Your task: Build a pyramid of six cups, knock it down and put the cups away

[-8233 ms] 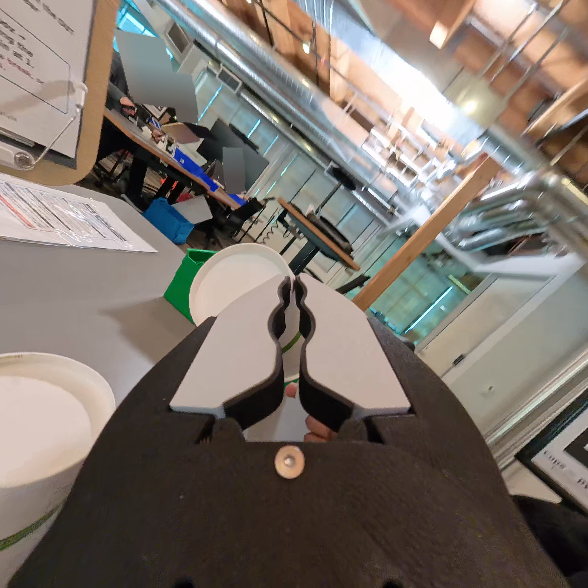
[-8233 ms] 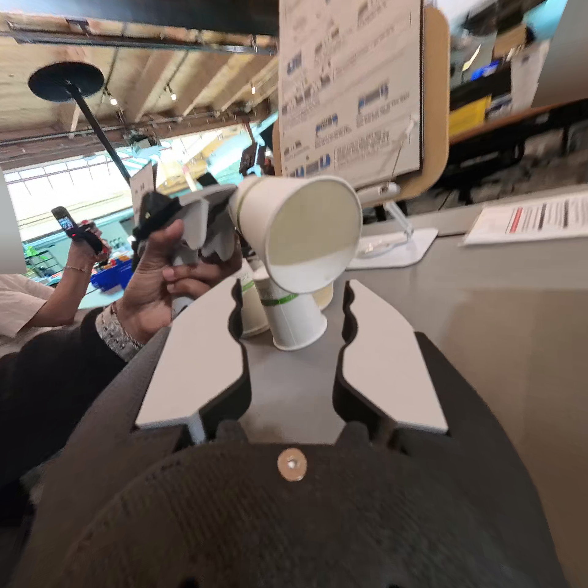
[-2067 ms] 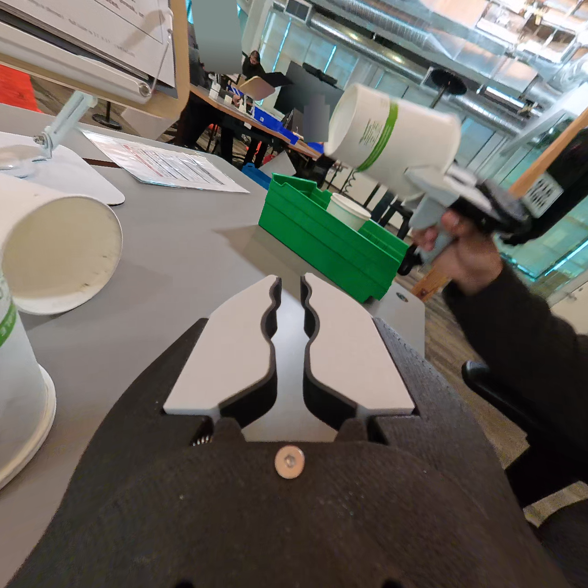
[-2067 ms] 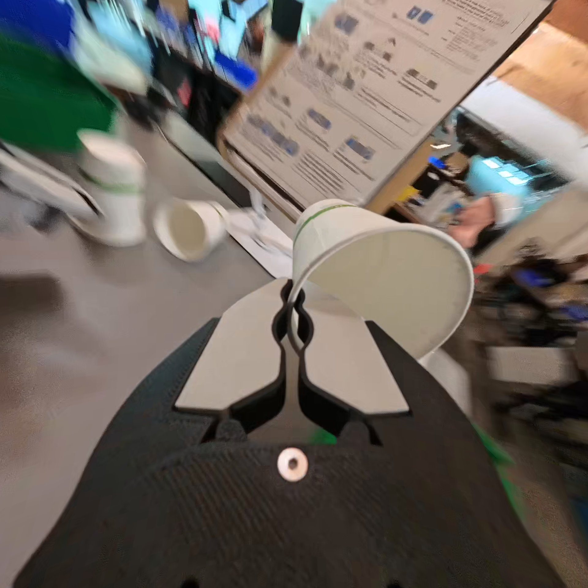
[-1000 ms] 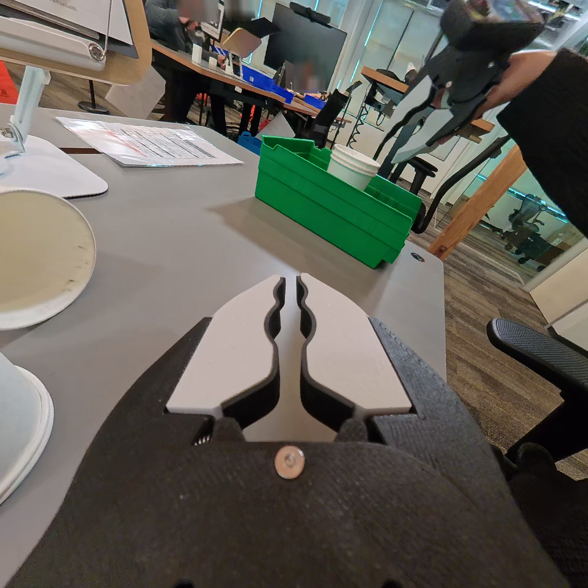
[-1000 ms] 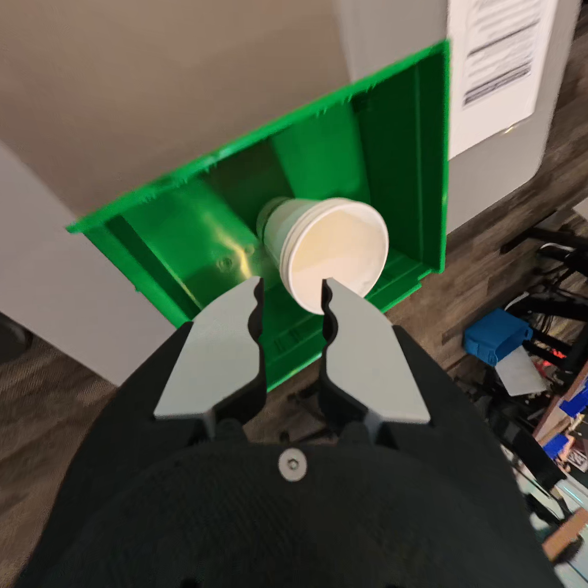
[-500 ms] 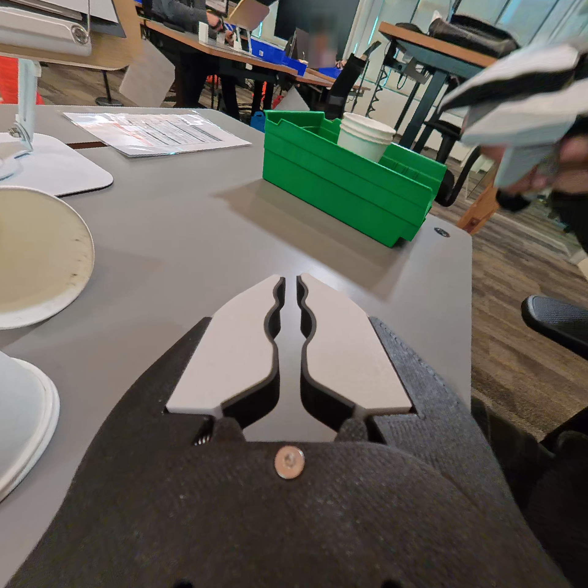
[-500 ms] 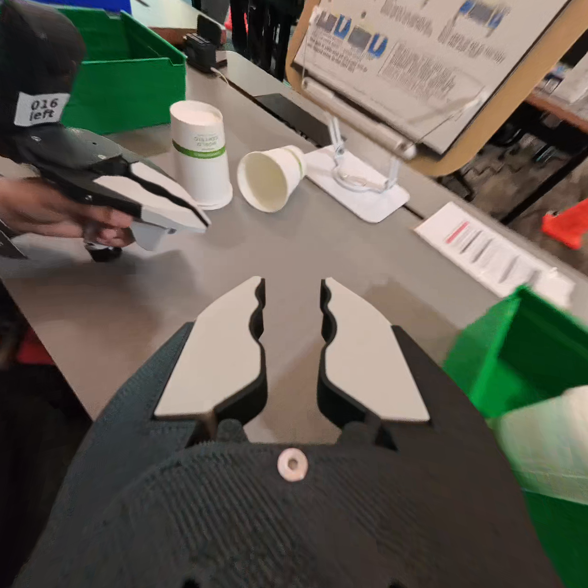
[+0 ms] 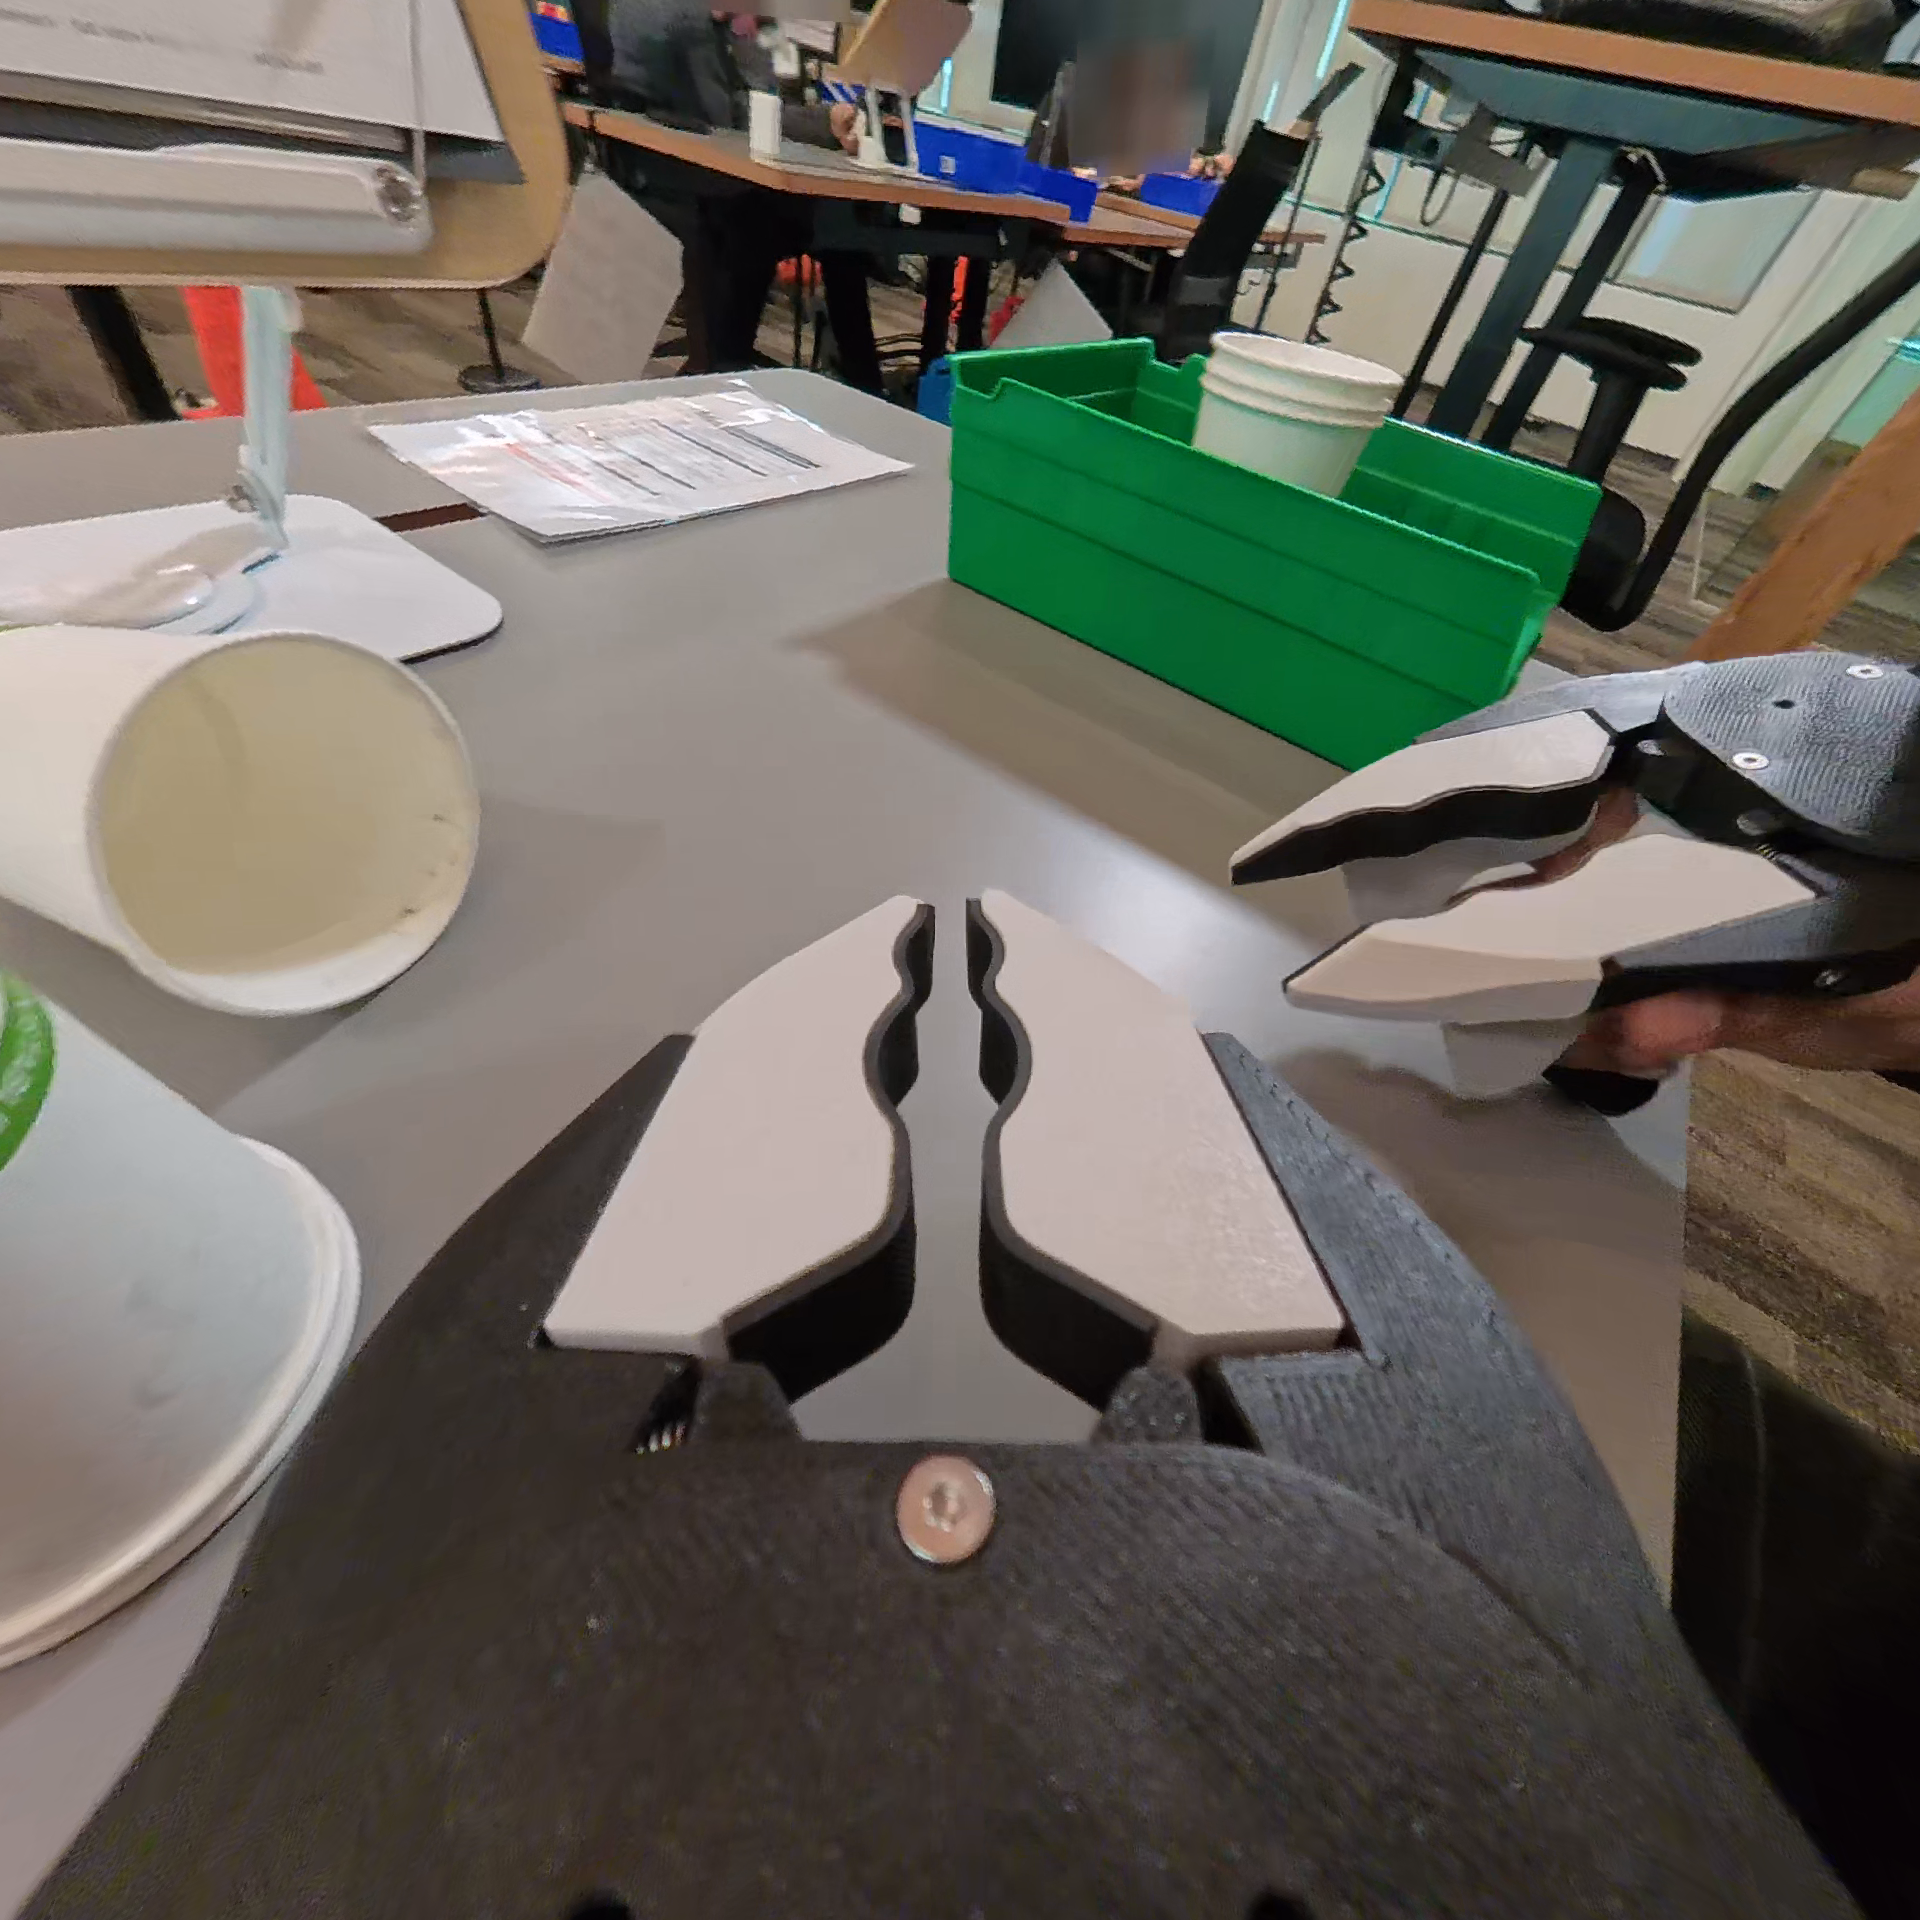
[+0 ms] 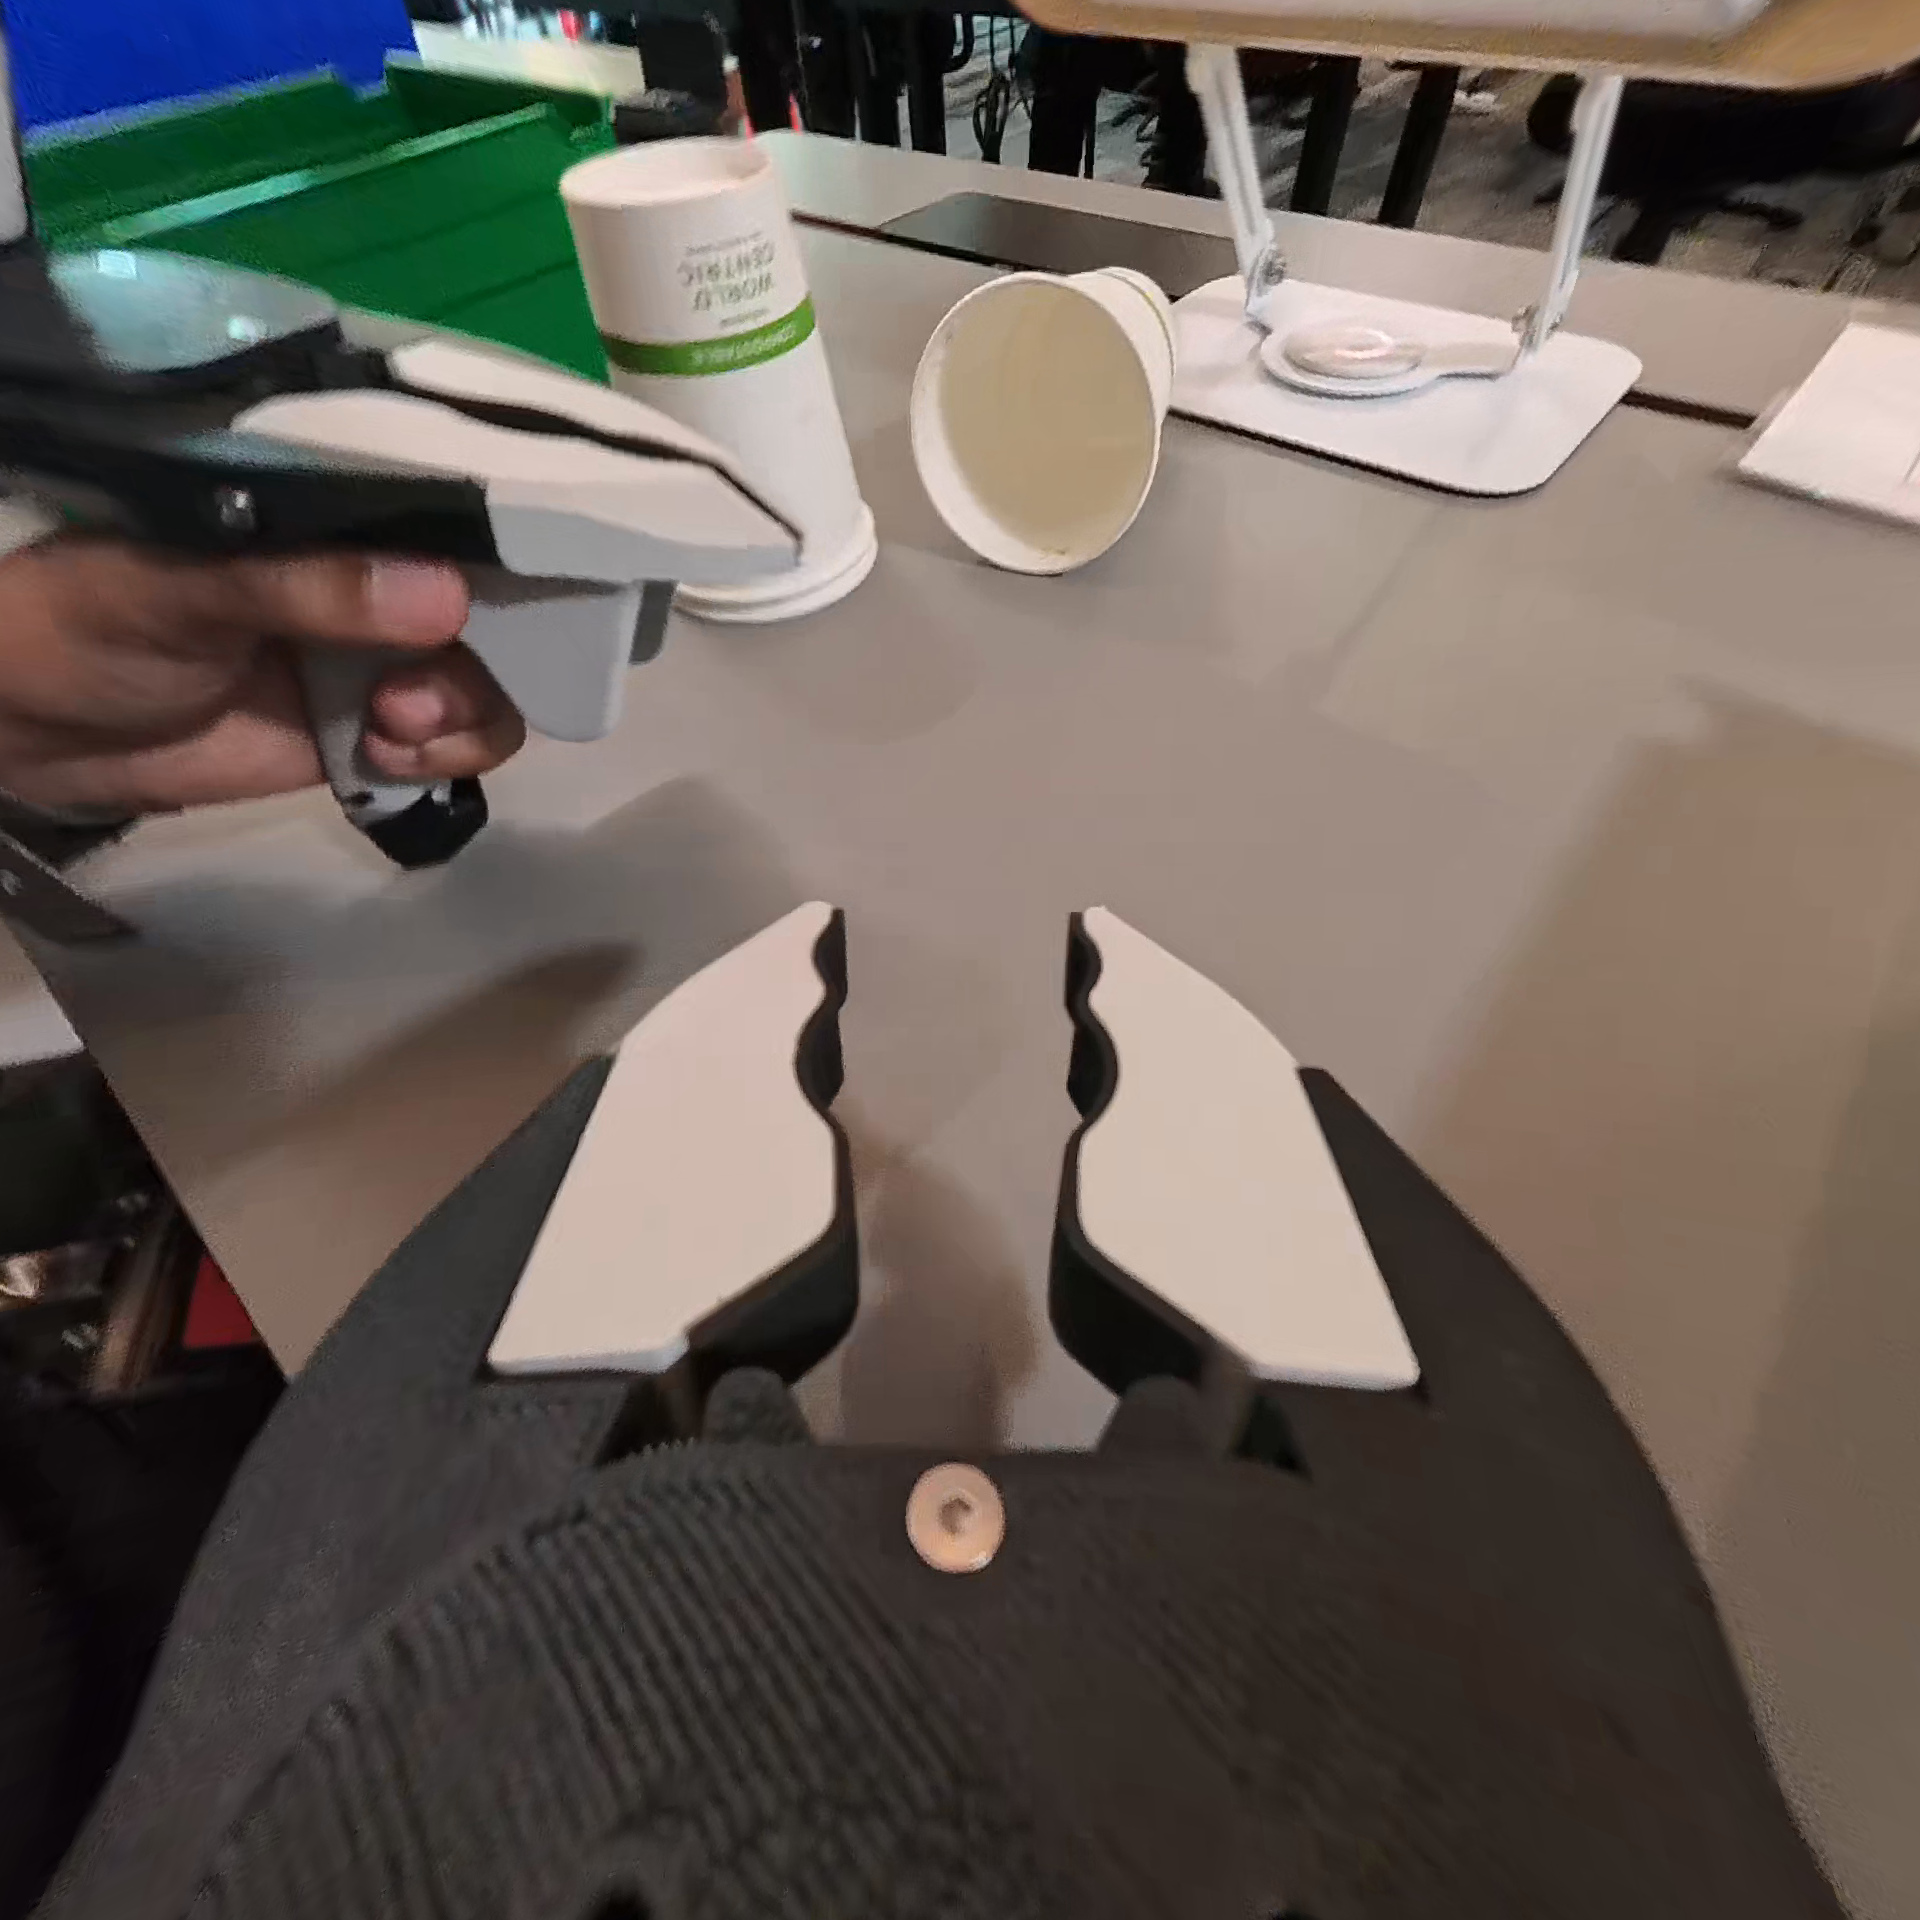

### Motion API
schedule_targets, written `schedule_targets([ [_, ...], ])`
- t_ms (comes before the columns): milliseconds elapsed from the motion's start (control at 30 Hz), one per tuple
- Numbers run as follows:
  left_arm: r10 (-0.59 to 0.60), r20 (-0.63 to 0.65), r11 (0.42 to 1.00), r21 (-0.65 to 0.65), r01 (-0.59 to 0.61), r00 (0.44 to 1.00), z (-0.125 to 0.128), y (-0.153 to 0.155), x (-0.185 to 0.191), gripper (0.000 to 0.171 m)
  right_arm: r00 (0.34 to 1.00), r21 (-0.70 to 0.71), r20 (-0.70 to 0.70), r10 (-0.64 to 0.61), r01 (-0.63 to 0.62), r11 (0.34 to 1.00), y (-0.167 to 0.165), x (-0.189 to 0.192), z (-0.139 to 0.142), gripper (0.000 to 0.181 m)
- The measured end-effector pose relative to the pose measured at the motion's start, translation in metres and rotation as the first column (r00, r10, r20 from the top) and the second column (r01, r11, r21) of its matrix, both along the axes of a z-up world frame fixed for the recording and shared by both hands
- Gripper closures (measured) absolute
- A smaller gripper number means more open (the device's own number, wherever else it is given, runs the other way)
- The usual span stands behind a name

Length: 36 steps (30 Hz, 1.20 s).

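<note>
My left gripper (image 9: 951, 914) is shut and empty, low over the grey table (image 9: 727, 748). A white paper cup (image 9: 239, 810) lies on its side to its left, mouth toward me. An upside-down stack of white cups with a green band (image 9: 135, 1299) stands at the near left. My right gripper (image 10: 954, 920) is open and empty over bare table. It also shows in the left wrist view (image 9: 1262, 930), at the right. The right wrist view shows the left gripper (image 10: 779, 530), the upside-down stack (image 10: 727, 364) and the lying cup (image 10: 1039, 426). A green bin (image 9: 1195, 582) holds upright nested cups (image 9: 1288, 426).
A document stand with a white base (image 9: 260, 582) and a laminated sheet (image 9: 634, 457) sit at the back of the table. A second green bin (image 10: 312, 187) stands behind the left gripper. The table's edge (image 9: 1662, 1247) runs at the right, with floor and an office chair (image 9: 1600, 364) beyond.
My right gripper let go of a cup over the green bin and has swung back low over the table beside the left gripper, still open. My left gripper has barely moved.
</note>
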<state>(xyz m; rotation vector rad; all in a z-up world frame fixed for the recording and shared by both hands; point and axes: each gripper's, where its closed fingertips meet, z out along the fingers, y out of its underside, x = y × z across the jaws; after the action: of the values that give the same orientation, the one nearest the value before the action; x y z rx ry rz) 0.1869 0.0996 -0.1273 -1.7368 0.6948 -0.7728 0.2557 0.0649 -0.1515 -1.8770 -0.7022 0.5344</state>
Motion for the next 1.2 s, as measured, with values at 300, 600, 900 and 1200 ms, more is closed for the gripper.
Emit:
schedule_targets([
  [300,0.113,-0.010,0.993,-0.019,-0.113,0.994,-0.006,-0.003,-0.040,0.166,0.995,0.175,0.064,-0.074,0.062,0.983,0.054,-0.002,0.012,0.138],
  [600,0.301,-0.045,0.953,-0.022,-0.302,0.953,-0.011,-0.018,-0.103,0.167,0.985,0.232,0.163,-0.058,0.019,0.972,0.151,-0.060,0.032,0.129],
  [900,0.380,-0.015,0.924,-0.035,-0.381,0.925,-0.010,-0.025,-0.135,0.167,0.938,0.220,0.348,0.011,-0.093,0.971,0.202,-0.109,-0.001,0.177],
  [1200,0.354,-0.010,0.935,-0.028,-0.354,0.935,-0.008,-0.020,-0.129,0.166,0.957,0.240,0.290,-0.007,-0.066,0.969,0.186,-0.067,0.021,0.178],
])
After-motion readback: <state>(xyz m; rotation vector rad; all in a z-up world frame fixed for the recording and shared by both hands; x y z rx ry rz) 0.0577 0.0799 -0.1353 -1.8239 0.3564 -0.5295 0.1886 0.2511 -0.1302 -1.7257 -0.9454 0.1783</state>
